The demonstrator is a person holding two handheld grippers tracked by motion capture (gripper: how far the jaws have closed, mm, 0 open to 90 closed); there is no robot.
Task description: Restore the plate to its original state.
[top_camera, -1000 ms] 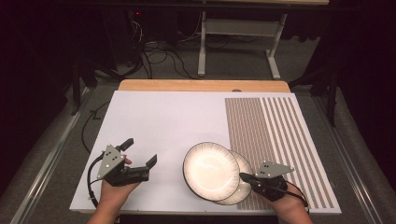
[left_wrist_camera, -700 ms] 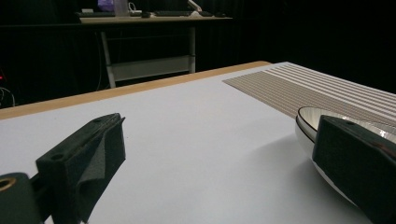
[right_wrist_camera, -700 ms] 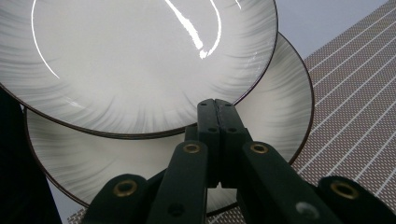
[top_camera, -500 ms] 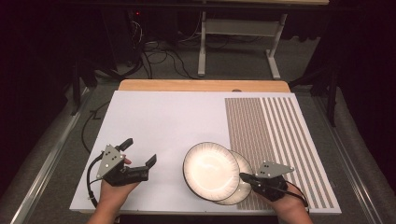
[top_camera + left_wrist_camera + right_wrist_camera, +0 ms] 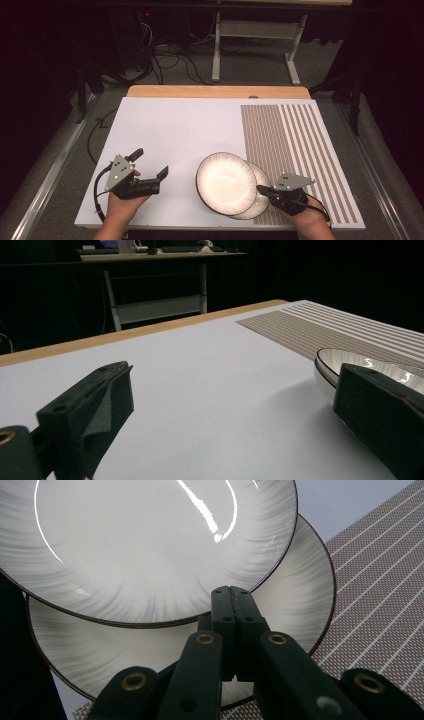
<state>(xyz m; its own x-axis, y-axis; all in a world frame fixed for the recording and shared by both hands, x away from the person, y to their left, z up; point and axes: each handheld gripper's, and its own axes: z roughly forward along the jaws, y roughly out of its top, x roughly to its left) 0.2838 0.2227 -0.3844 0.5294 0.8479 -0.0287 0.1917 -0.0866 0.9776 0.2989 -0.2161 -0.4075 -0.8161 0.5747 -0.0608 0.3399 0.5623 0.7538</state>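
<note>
the right gripper (image 5: 261,189) has its jaws pressed together with nothing between them, tips over the lower plate (image 5: 295,605), just short of the upper plate (image 5: 225,182) that overlaps it. the left gripper (image 5: 150,165), jaws spread wide and empty, sits well left of the upper plate on the white table (image 5: 175,130). the striped mat (image 5: 295,145) lies just right of the plates.

Top plate (image 5: 225,183) overlapping lower plate (image 5: 260,200), offset.
</note>
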